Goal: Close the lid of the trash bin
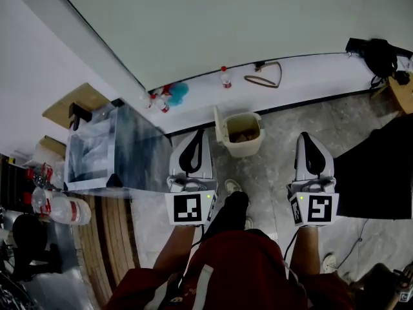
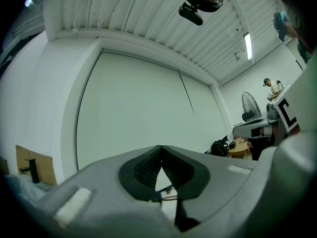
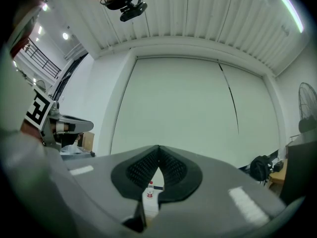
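**Lid up, bin ahead on the floor, both grippers shut and empty**

Floor (image 1: 277, 166): grey tile, with a white ledge (image 1: 310, 76) running along the far wall.

Trash bin (image 1: 244, 148): beige, standing on the floor just short of the ledge. In the head view it sits ahead of the person and between the two grippers. Brownish contents show inside. Neither gripper view shows it, as both look out above it.

Lid (image 1: 221, 126): swung open and standing roughly upright at the bin's left side. The task is not yet done.

Left gripper (image 1: 196, 136): held out level, near the lid but not touching it. In its own view the ribbed pads (image 2: 148, 165) meet at the tip with nothing between them.

Right gripper (image 1: 306, 137): well to the right of the bin and likewise closed on nothing. Its pads (image 3: 171, 166) are tip to tip. The small bottle seen below them stands far off by the wall.

Step in hand, as I judge it: the approach.
- The left tool is the better placed, since the lid is on its side.
- It needs to come down to lid height first.
- No grip is called for; the closed tip can serve as a pusher.
- Press on the lid's outer face near its top edge, tip it over the opening, and follow it down so it doesn't drop.
- Keep the push light, because the bin looks light enough to slide or tip.
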The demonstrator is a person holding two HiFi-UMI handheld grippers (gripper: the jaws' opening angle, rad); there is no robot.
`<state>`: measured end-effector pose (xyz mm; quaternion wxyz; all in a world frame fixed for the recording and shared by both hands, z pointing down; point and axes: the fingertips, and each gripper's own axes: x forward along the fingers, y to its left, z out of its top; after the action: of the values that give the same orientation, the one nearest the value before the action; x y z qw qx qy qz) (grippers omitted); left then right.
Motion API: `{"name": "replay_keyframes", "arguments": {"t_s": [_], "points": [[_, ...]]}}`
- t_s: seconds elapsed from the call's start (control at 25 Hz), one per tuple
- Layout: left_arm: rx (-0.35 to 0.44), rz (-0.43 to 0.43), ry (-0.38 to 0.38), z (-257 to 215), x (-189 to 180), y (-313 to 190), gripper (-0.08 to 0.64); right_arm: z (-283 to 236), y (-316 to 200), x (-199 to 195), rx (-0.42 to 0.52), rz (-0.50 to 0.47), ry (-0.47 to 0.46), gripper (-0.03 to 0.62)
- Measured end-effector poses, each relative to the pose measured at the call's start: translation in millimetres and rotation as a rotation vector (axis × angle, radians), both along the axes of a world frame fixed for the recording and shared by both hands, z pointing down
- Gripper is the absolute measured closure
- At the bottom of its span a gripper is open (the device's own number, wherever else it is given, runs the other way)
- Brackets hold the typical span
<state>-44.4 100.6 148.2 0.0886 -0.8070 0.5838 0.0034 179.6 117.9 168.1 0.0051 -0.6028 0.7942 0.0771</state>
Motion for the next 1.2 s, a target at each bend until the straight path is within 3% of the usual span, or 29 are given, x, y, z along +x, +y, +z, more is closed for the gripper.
{"name": "replay_keyframes", "arguments": {"t_s": [0.68, 1.2], "points": [[-0.029, -0.080, 0.064, 25.7, -50.6, -142.0, 0.555, 7.0, -163.2, -50.1, -0.019, -0.082, 0.071, 0.592], [-0.116, -0.150, 0.092, 61.8, -100.1, -235.9, 0.555, 34.5, -273.9, -113.2, -0.088, -0.180, 0.116, 0.592]]}}
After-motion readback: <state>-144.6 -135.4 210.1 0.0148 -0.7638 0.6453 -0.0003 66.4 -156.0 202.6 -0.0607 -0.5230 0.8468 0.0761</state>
